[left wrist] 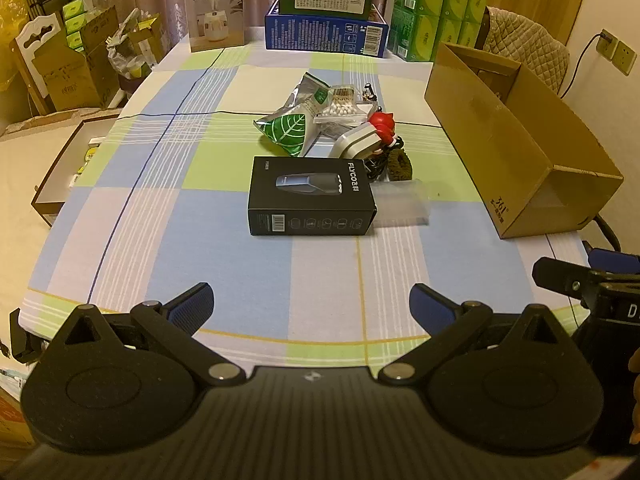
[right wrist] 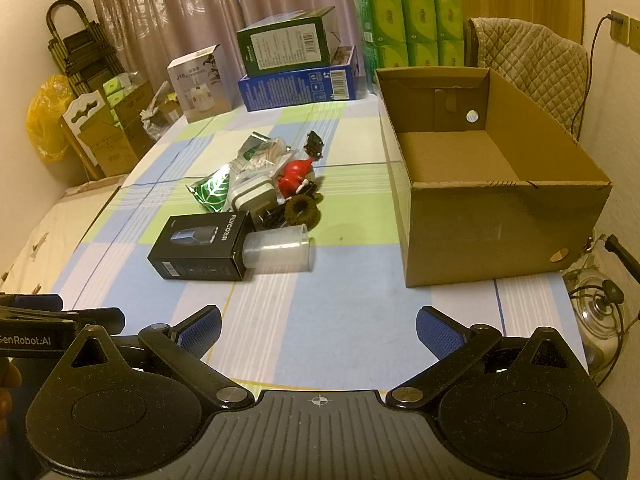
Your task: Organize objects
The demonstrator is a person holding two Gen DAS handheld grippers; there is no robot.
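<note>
Checked cloth in blue, green and white covers a table (left wrist: 200,216) backed by stacked retail boxes and curtains. Near its middle lies a cluster: a black FLYCO shaver box (left wrist: 312,196) lying flat, a clear plastic cup (right wrist: 280,250) on its side touching the box's end, a green leaf-print foil pouch (left wrist: 288,130), a cotton-swab case (left wrist: 342,106), a white charger (right wrist: 252,196) and a red figurine (right wrist: 294,174). An open cardboard box (right wrist: 500,216) (nothing visible inside) stands to the right. Both grippers, left gripper (left wrist: 312,304) and right gripper (right wrist: 318,326), hover near the table's front edge, fingers spread wide, grasping nothing.
</note>
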